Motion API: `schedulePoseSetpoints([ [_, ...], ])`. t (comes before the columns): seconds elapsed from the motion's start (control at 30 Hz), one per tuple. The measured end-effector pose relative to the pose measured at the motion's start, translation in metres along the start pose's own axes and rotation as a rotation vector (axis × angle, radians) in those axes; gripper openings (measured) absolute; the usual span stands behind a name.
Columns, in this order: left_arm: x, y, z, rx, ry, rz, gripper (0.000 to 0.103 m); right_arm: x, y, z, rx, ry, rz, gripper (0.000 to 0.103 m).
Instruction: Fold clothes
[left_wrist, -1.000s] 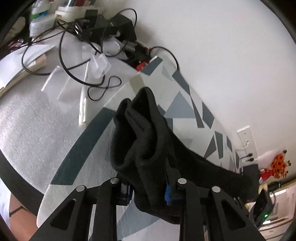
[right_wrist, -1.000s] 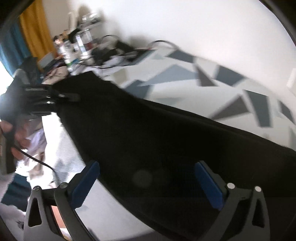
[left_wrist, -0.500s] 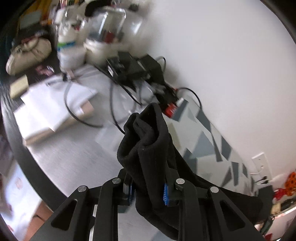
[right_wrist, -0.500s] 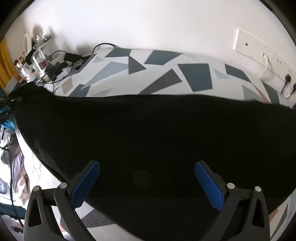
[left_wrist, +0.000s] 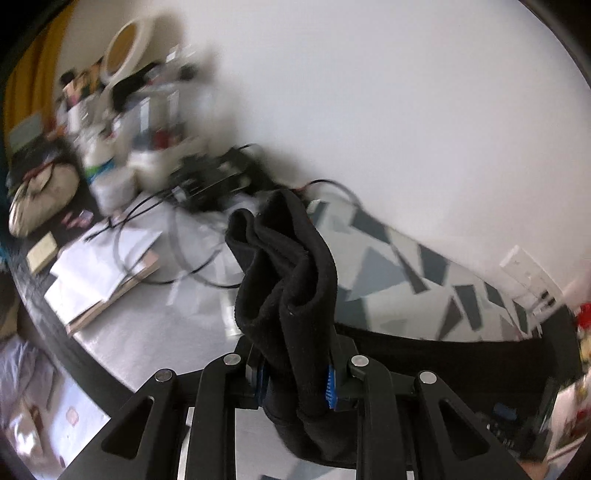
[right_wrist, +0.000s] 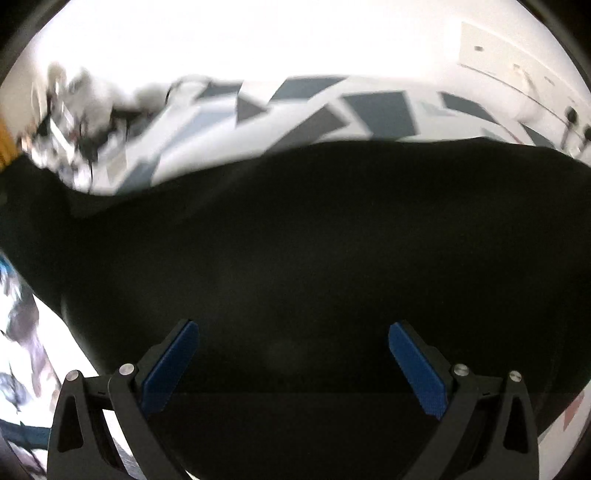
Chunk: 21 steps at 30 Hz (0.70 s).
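— Since a second ago the left gripper (left_wrist: 293, 380) has swung toward the blurred clutter, still clamping the bunched black fleece garment (left_wrist: 288, 288).

— And the right gripper (right_wrist: 291, 363)?

— Fingers spread wide, empty; the garment (right_wrist: 314, 240) hides most of the patterned grey cloth (right_wrist: 258, 114).

The cloth (left_wrist: 291, 291) is plain black throughout. Both grippers have black frames with blue pads: the left gripper (left_wrist: 293, 384) and the right gripper (right_wrist: 293, 363). The mat (left_wrist: 399, 280) is white, patterned with grey and slate-blue triangles and angular shards. The table (left_wrist: 147, 332) is pale grey with a dark rim. The wall (left_wrist: 369, 92) is white. A curtain (left_wrist: 26, 74) is mustard yellow. The cables (left_wrist: 192, 266) are black.
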<state>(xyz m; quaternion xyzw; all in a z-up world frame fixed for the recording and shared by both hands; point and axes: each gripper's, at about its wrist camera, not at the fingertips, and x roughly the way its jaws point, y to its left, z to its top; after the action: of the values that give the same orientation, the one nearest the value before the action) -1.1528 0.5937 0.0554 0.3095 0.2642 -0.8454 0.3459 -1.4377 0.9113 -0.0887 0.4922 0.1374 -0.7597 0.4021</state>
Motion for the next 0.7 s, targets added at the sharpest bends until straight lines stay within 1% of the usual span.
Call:
schedulePoseSetpoints([
  [0.13, -0.002, -0.059, -0.005, 0.091, -0.004, -0.078, 0.021, -0.026, -0.035, 0.007, 0.033, -0.071, -0.004, 0.103],
  [0.27, 0.010, -0.127, -0.023, 0.193, 0.031, -0.154, 0.021, -0.046, -0.080, 0.007, 0.096, -0.105, -0.031, 0.103],
  [0.33, 0.019, -0.161, -0.034, 0.266, 0.048, -0.152, 0.021, -0.053, -0.102, 0.005, 0.128, -0.111, -0.046, 0.103],
  [0.4, 0.028, -0.189, -0.048, 0.312, 0.066, -0.160, 0.021, -0.060, -0.122, 0.001, 0.163, -0.118, -0.052, 0.103],
  [0.57, 0.061, -0.244, -0.081, 0.354, 0.133, -0.194, 0.021, -0.073, -0.162, -0.013, 0.220, -0.120, -0.060, 0.103],
  [0.7, 0.088, -0.280, -0.110, 0.415, 0.162, -0.189, 0.021, -0.076, -0.181, -0.021, 0.240, -0.107, -0.059, 0.103],
])
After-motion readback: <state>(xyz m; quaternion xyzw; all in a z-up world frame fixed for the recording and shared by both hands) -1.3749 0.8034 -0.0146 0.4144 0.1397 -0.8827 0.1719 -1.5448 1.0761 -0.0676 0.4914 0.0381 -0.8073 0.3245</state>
